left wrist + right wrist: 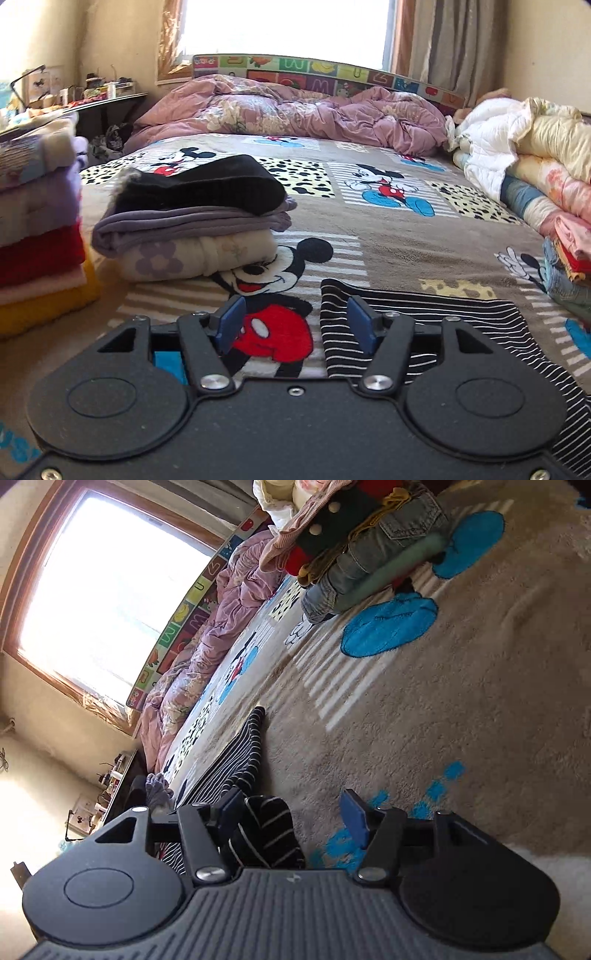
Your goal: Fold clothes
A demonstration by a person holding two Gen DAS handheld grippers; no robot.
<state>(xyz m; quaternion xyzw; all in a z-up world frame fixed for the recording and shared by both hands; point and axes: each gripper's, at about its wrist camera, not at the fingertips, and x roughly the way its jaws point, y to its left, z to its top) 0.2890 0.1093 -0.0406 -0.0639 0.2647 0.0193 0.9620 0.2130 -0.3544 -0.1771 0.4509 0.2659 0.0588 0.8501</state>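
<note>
A black garment with thin white stripes [424, 325] lies flat on the cartoon-mouse blanket [388, 251] of the bed. My left gripper [295, 323] is open, low over the garment's left edge, its right blue pad above the striped cloth and its left pad over the blanket. In the right wrist view, rolled on its side, the same striped garment [236, 760] runs away from the camera. My right gripper [291, 816] is open, with a fold of the striped cloth [266, 834] bunched against its left finger.
A folded stack topped by a black piece [199, 218] sits left of centre on the bed. Taller folded piles stand at the far left [40, 229] and the right edge [554, 206]. A rumpled pink duvet [295, 110] lies by the headboard. A pile with jeans [373, 550] shows in the right wrist view.
</note>
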